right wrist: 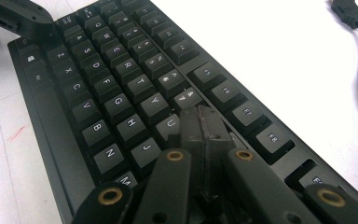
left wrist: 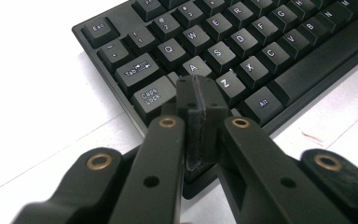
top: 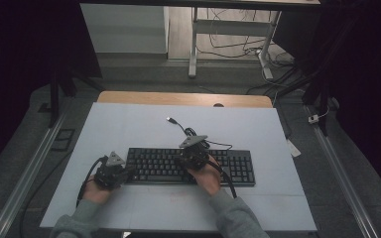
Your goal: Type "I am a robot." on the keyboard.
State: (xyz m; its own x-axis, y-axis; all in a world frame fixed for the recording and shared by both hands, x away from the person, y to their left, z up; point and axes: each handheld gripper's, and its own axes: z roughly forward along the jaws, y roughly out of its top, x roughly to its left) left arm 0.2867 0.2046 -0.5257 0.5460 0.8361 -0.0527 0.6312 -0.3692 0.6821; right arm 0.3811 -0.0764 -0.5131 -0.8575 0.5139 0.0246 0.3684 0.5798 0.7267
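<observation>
Black and hard, the keyboard (top: 191,166) lies flat in the middle of the white worktop (top: 129,124). It looks stiff and light; hold it by its ends. Both the left gripper (left wrist: 200,100) and right gripper (right wrist: 204,126) are closed, holding nothing. Keys read Esc, Tab, Caps Lock.

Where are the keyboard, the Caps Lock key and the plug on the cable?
keyboard (top: 238,168), high view, number pad.
Caps Lock key (left wrist: 153,95), left gripper view, key top.
plug (top: 170,119), high view, metal end.

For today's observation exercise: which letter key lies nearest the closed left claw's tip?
The A key, just beyond the left claw tip; Q, W and S sit farther up the keyboard.
</observation>
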